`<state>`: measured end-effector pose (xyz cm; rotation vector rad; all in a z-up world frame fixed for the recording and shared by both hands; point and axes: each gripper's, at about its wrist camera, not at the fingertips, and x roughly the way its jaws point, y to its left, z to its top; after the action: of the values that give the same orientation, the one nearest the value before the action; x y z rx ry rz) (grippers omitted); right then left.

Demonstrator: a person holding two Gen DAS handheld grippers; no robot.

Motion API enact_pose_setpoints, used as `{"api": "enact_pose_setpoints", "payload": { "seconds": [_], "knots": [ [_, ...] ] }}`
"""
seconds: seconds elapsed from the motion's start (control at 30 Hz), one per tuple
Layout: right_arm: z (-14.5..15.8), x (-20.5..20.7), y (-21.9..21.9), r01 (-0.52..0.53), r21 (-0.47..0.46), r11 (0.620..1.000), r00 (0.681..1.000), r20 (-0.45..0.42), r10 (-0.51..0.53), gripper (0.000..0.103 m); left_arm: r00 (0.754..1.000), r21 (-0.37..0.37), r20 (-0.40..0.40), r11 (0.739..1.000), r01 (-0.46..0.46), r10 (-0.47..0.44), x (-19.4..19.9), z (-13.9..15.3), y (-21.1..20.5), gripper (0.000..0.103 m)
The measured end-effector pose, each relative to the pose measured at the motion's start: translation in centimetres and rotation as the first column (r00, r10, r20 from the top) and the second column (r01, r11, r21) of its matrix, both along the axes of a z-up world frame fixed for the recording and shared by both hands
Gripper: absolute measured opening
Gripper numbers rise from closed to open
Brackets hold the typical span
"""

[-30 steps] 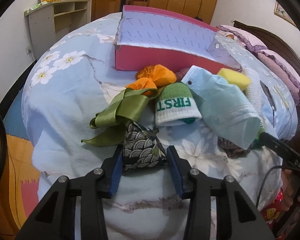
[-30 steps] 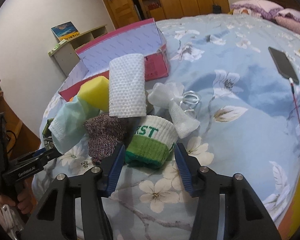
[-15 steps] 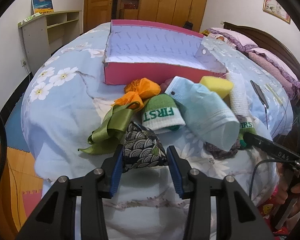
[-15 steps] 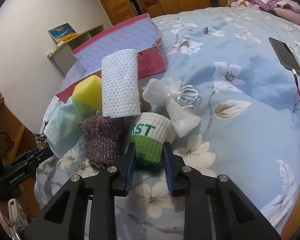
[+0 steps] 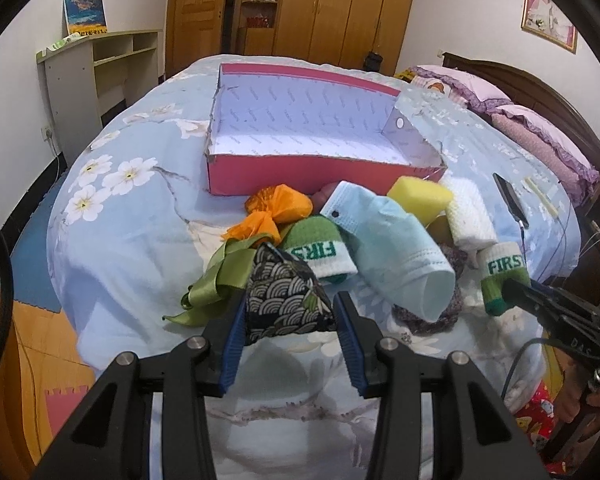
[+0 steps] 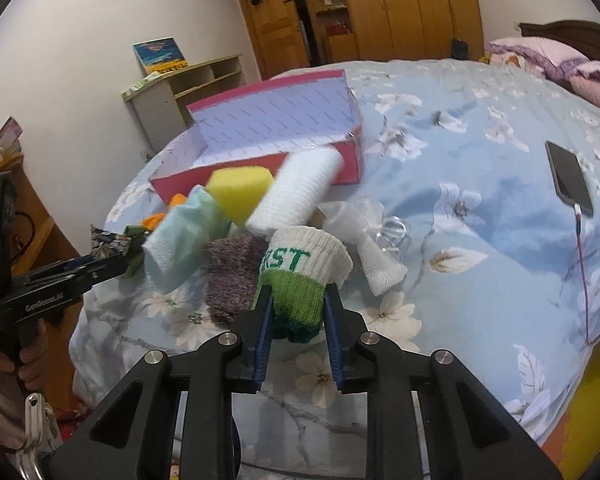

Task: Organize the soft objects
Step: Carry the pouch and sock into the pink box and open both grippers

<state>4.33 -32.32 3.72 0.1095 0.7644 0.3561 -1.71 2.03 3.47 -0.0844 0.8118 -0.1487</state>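
Left tongs (image 5: 290, 312) squeezing wave-pattern pouch (image 5: 284, 296), right tongs (image 6: 296, 312) just closed on green-and-white sock (image 6: 300, 276), pink box (image 5: 300, 168) far ahead of both

White walls, wooden wardrobe (image 5: 324, 8) — pale shelf unit (image 5: 96, 76) at left.

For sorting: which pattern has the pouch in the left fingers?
Dark pouch with white wave-scale arcs; left wrist view.

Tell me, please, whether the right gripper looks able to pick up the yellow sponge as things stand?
Probably not yet: the right gripper is shut on a green-and-white sock, its jaws having just closed. The yellow sponge lies uncovered atop the pile beyond it.
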Motion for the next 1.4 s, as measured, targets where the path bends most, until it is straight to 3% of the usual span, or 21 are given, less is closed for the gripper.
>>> {"api": "enact_pose_setpoints", "payload": {
  "seconds": [0.33,0.87,1.4],
  "knots": [
    [2.5,0.1,0.4,-0.045,0.026,0.999,0.998,0.054,0.044,0.025,1.000,-0.001,0.014,1.000,0.009,-0.009,1.5,1.6,-0.3,0.045],
    [5.1,3.7,1.2,-0.088,0.048,0.995,0.994,0.076,0.084,0.025,1.000,-0.005,0.005,1.000,0.014,-0.014,5.8,2.8,-0.5,0.045],
    [6.2,10.9,0.9,-0.053,0.045,0.998,0.996,0.080,0.049,0.025,1.000,0.042,0.030,0.999,0.007,-0.009,12.8,5.2,0.0,0.045]
  ]
}}
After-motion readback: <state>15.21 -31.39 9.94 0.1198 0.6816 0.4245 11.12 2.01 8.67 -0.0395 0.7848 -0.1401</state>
